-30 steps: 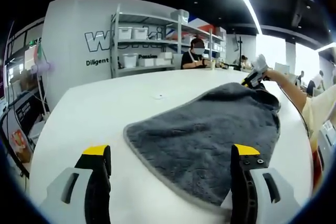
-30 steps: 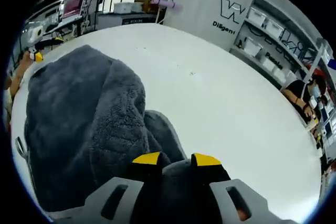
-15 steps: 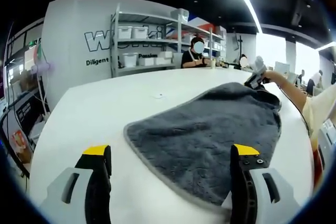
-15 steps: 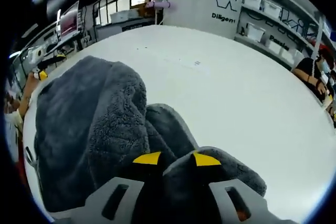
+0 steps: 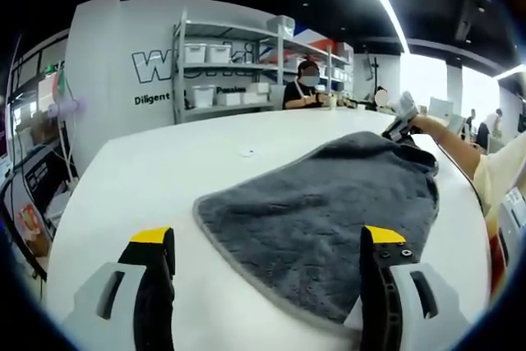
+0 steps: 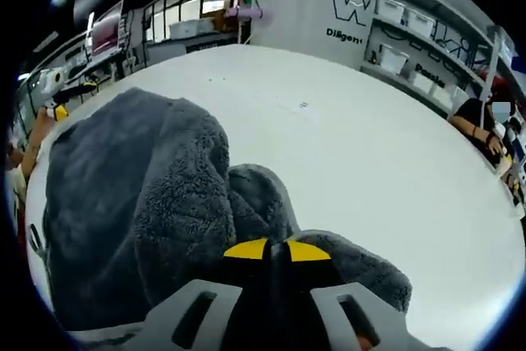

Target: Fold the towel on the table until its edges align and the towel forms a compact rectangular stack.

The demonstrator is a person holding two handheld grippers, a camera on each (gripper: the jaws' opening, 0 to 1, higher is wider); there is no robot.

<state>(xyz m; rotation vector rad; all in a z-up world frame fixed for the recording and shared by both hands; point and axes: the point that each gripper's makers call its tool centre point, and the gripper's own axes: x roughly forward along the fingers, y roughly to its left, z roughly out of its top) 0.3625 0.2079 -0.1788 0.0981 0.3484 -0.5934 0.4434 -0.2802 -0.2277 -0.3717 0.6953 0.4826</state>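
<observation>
Towel (image 5: 329, 219) on white table (image 5: 148, 178) — right claw (image 6: 275, 250) clamped on it, left claw (image 5: 267, 236) apart.

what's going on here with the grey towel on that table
A person is folding a grey towel on a white table, with a two-jaw gripper in each hand. The right gripper has its jaws pinched shut on a bunched corner of the towel, which rises in folds just ahead of it. The left gripper is open at the near edge, holding nothing. The towel is mostly spread out, not yet a neat stack.
</observation>
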